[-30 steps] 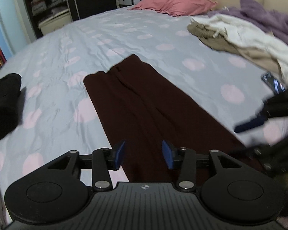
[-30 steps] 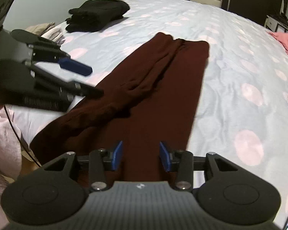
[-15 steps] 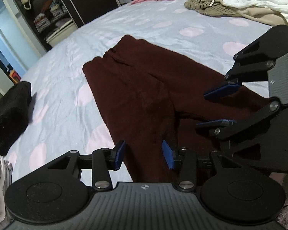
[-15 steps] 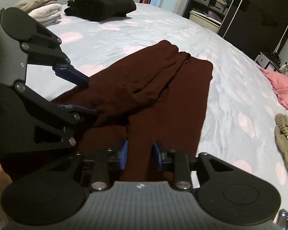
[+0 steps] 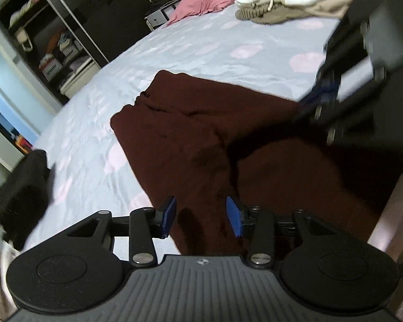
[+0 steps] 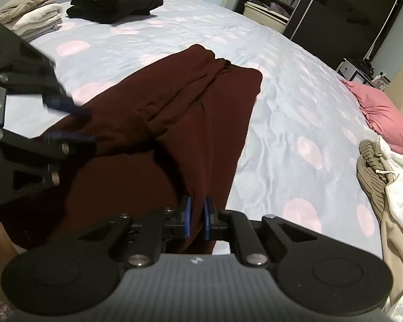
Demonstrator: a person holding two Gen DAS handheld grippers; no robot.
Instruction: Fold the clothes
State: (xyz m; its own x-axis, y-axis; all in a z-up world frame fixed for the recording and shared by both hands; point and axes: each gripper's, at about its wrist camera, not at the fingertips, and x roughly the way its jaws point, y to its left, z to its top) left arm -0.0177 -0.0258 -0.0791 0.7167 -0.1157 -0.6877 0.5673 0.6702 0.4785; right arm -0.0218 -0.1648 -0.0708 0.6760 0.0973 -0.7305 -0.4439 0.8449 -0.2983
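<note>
Your bed (image 6: 282, 86) carries the maroon trousers (image 6: 196, 112) lengthwise, legs side by side, near end lifted. Your right hand-held gripper (image 6: 195, 220) is clenched on that near edge; your left hand-held gripper (image 5: 200, 216) hangs released over the other leg. Lift one-sided and the legs could skew, wrinkling the fold.

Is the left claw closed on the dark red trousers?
No, the left claw stands open above the trousers, gripping nothing.

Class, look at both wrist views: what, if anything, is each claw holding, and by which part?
The right claw pinches the maroon trousers at their near edge. The left claw is open above the trousers, holding nothing.
</note>
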